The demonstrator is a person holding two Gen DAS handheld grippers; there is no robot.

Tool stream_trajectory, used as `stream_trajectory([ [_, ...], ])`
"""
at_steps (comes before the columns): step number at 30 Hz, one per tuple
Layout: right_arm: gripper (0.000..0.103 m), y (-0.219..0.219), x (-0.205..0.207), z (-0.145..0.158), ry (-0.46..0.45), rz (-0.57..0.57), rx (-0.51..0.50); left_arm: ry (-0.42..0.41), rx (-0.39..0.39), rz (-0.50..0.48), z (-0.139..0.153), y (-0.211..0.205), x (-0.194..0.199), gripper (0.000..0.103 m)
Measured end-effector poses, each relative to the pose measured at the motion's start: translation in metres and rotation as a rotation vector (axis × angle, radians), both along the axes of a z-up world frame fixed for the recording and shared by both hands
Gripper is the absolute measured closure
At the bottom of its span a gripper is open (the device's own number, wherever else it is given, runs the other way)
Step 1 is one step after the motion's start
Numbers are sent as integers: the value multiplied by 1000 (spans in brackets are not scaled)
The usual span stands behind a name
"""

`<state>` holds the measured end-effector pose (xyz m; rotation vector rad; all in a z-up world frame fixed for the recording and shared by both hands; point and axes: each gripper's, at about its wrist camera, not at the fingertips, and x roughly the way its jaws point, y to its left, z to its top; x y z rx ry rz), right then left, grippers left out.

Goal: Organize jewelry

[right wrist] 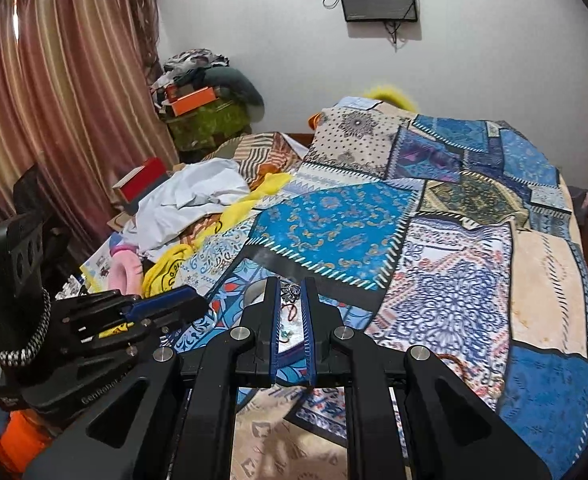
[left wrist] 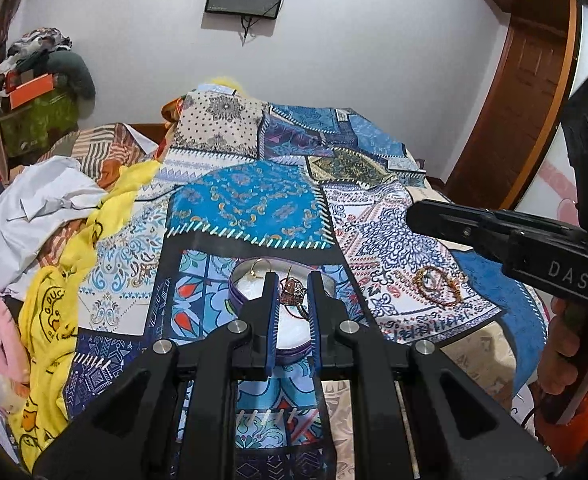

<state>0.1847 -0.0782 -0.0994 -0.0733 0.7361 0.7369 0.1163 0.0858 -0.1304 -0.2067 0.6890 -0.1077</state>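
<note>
Left gripper (left wrist: pixel 291 280) hangs over the round tin (left wrist: pixel 294 344) on the bedspread (left wrist: pixel 253 196), jaws parted, nothing held. Jewelry (left wrist: pixel 294 294) lies inside the tin; bangles (left wrist: pixel 438 284) lie on the bedspread, right of it. Right gripper (right wrist: pixel 291 286) likewise parted, holding nothing.

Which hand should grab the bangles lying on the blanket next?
Probably the right. The bangles lie on the blanket to the right of the tin, near the right gripper in the left wrist view. The left gripper is lined up with the tin instead.
</note>
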Motion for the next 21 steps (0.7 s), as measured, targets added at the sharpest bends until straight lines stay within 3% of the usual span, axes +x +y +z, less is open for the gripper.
stream_trajectory([
  [21,94,35,35,-52,127,27,-60,101,-22,-50,-49,-1,39,91],
])
